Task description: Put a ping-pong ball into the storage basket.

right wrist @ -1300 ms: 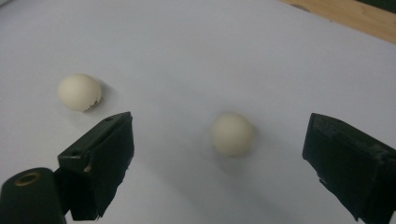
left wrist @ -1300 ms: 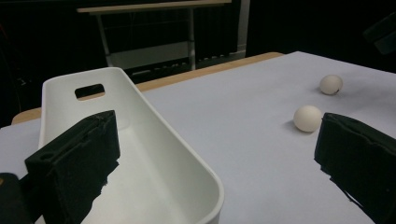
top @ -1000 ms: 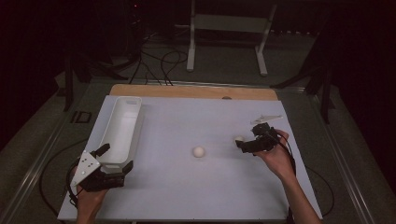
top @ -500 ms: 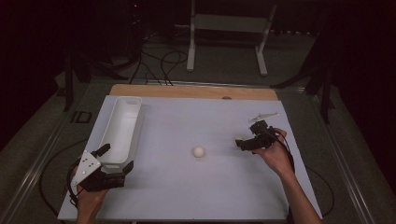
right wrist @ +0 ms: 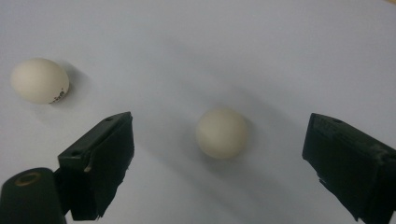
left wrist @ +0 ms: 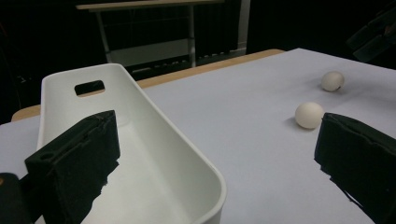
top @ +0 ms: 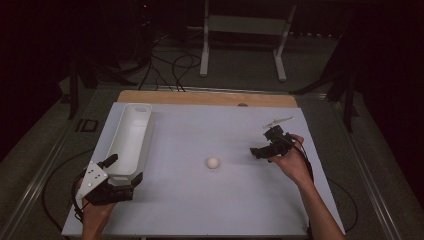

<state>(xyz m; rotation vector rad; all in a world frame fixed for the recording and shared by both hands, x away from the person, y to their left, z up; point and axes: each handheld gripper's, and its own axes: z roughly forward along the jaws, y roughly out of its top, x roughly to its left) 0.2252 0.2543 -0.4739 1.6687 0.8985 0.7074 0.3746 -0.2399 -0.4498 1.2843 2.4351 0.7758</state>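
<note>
Two eggs lie on the white table. My right gripper, jaws spread wide and empty, frames the nearer egg at twelve o'clock; the speckled egg lies toward ten o'clock.

Tabletop: bin lies along left side, lengthwise front to back. Left tool at bin's near end, one jaw inside, one outside. Egg near tabletop centre. Second egg lies beyond it, toward the right. Right tool above right half, apart from centre egg.
</note>
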